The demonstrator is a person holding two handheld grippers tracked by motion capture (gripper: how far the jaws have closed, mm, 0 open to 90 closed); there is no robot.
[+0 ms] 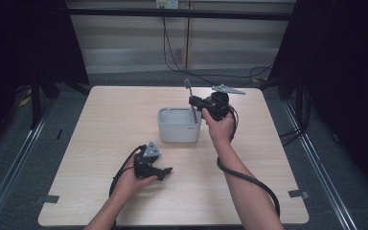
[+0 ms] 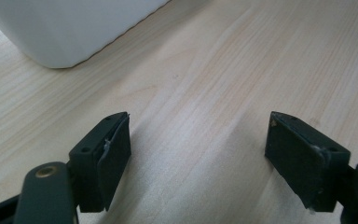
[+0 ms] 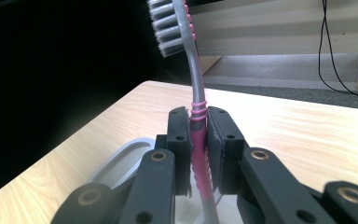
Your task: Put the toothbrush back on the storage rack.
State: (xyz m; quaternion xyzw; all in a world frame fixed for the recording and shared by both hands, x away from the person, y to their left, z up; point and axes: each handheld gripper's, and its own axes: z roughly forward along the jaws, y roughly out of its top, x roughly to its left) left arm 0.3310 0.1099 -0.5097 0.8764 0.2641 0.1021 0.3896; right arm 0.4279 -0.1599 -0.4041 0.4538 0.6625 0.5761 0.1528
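Up over the white container [image 1: 178, 125], the right hand-held gripper [image 3: 198, 140] clamps a grey-and-pink toothbrush [image 3: 192, 70] by its handle, bristle head upward, lower end reaching down into the container. Nearer the person, the left hand-held gripper [image 2: 198, 149] hovers low over the wooden surface [image 1: 105, 120], jaws spread wide and empty.

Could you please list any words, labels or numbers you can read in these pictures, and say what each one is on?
No text can be read.
The white container bears a small dark mark on its front, too small to read.
The toothbrush in the right tool shows no lettering.
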